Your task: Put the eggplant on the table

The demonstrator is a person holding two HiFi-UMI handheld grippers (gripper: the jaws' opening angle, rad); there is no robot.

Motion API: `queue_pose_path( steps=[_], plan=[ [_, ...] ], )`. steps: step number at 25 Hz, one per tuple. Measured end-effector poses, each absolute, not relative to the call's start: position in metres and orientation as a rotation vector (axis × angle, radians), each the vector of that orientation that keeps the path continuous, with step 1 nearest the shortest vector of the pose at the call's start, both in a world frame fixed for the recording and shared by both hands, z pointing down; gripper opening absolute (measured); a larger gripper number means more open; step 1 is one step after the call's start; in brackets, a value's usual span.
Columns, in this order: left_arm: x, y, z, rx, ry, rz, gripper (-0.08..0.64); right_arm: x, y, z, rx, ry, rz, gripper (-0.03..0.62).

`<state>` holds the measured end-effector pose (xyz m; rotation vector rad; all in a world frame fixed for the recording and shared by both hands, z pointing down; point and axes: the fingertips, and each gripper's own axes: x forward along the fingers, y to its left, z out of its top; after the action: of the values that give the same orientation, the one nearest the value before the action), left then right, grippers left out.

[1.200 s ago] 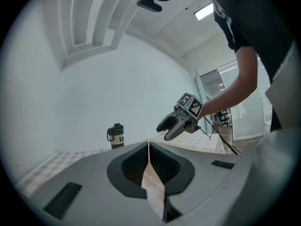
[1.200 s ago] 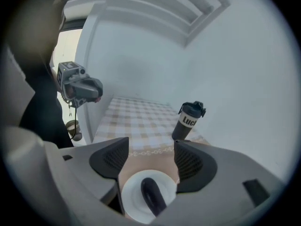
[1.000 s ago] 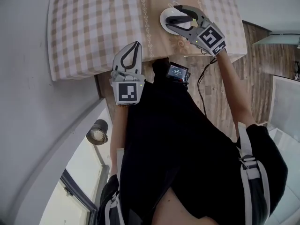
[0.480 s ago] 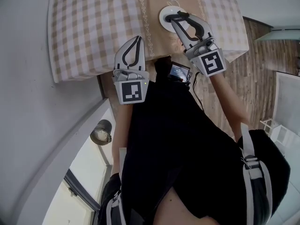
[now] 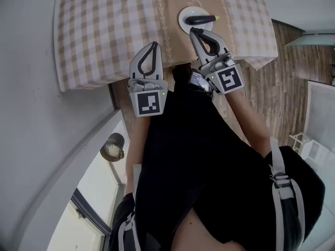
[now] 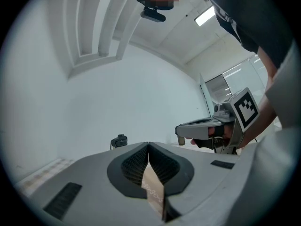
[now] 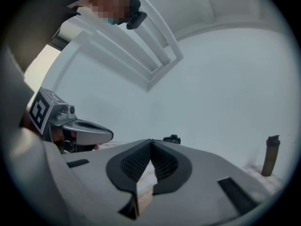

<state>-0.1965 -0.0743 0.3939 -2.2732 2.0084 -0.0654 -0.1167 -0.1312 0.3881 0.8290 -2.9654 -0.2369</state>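
We see the dark eggplant (image 5: pixel 201 20) lying on a white plate (image 5: pixel 183 21) near the table's (image 5: pixel 94 30) near edge, just beyond our right gripper (image 5: pixel 194 31), whose jaws have just been closing and now meet on nothing, while our left gripper (image 5: pixel 154 44) hovers over that same edge, jaws pressed together and empty.

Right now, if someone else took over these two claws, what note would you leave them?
The left claw is shut and empty, over the table's near edge.
The right claw has just been closing and is now shut on nothing, just short of the white plate.
The eggplant lies on the white plate on the checked tablecloth, clear of both claws.
Done: eggplant set down.
Left: apparently nothing, unless it belongs off the plate.
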Motion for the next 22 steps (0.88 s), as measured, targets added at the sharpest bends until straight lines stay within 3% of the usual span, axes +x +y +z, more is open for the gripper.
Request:
queue_pose_path(
  steps=[22],
  plan=[
    [-0.201, -0.071, 0.400, -2.275, 2.027, -0.068, -0.006, -0.120, -0.120, 0.399, 0.760, -2.959, -0.182, 0.003]
  ],
)
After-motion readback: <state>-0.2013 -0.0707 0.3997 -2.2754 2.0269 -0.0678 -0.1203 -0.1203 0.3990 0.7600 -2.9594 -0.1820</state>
